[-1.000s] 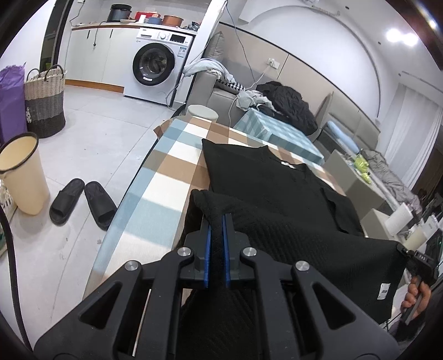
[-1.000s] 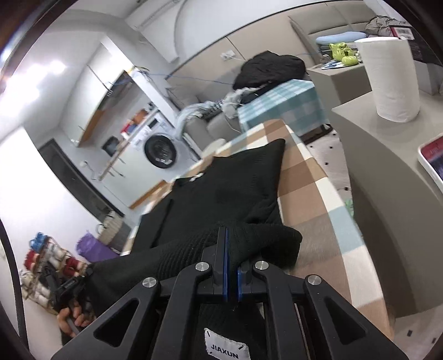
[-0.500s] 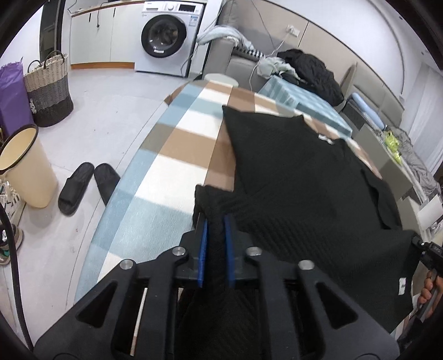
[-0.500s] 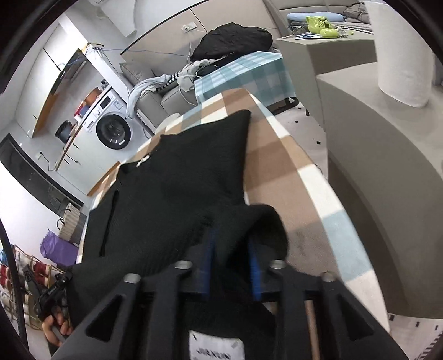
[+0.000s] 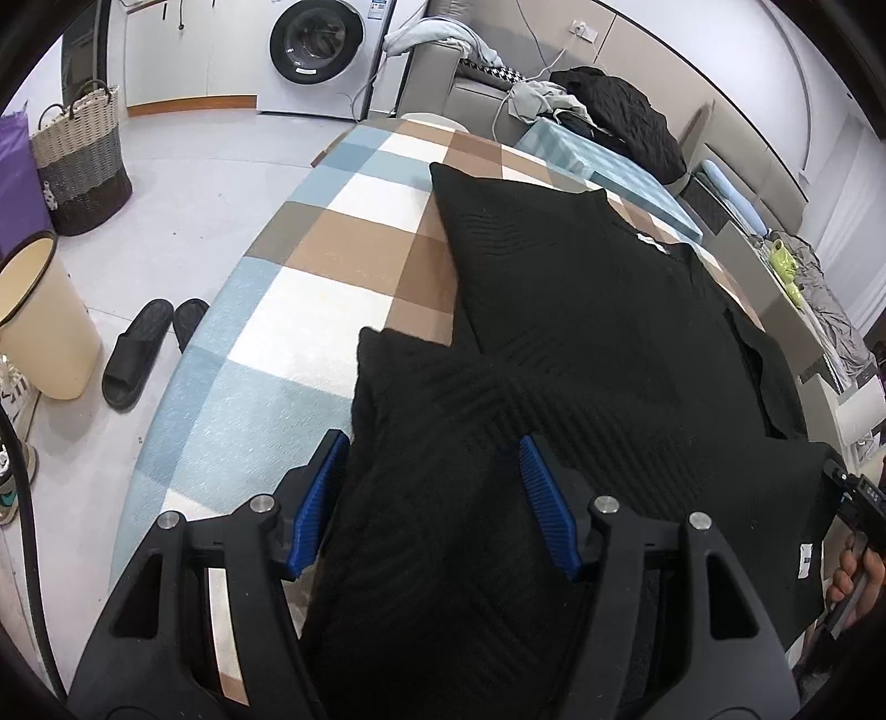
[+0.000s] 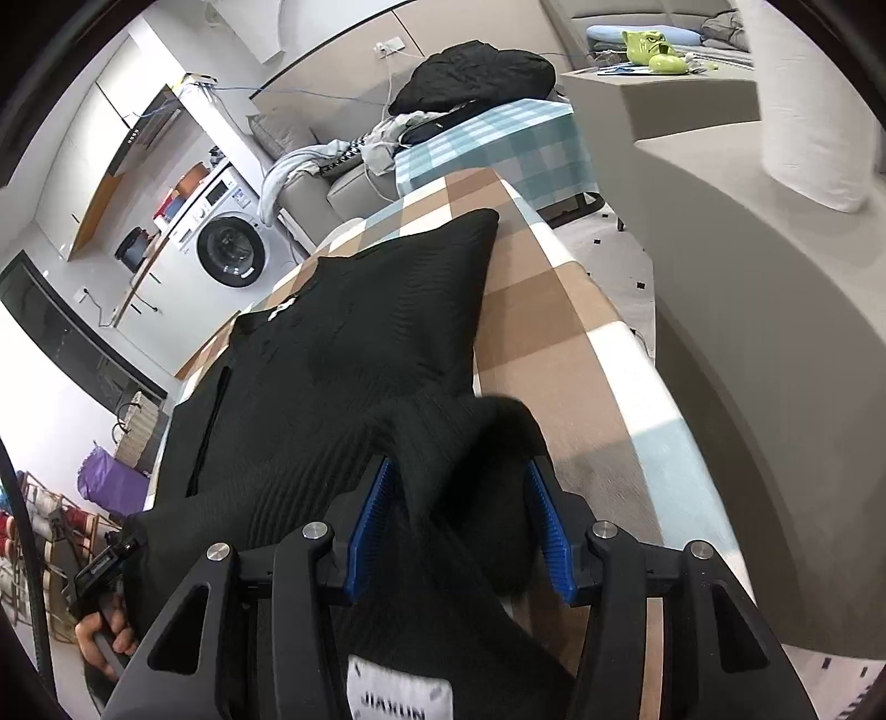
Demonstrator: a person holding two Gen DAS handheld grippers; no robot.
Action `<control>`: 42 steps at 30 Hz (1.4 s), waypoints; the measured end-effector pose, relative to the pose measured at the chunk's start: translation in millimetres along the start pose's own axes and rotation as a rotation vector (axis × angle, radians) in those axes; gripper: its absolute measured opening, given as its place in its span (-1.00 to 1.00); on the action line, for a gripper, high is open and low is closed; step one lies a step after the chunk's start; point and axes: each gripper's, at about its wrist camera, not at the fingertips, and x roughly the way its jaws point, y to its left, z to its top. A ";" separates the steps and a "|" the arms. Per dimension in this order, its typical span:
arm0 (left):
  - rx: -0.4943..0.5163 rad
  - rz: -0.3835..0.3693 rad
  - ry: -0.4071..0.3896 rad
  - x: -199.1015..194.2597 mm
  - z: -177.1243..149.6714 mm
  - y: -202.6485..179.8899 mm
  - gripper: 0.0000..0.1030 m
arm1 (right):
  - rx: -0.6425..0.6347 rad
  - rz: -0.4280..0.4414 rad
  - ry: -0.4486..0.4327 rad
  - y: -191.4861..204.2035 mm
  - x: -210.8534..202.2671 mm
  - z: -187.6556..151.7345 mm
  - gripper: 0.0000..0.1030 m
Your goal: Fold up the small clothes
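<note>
A black knitted garment lies on the checked table, its near part folded up over the rest. My left gripper is open, blue pads on either side of the folded near-left corner. My right gripper is open too, pads either side of the bunched near-right corner of the garment. The cloth lies loose between the jaws. A white label shows at the bottom of the right wrist view.
Left of the table are black slippers, a cream bin and a woven basket. A washing machine stands at the back. A grey counter with a paper roll flanks the right.
Both grippers were shut on the garment's near corners a second ago. They carried the cloth forward over the garment and have now opened, letting it go.
</note>
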 end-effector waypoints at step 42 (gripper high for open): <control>-0.003 0.046 -0.055 -89.5 -83.9 27.7 -0.37 | -0.135 0.042 0.042 -0.6 -27.7 -62.2 -0.22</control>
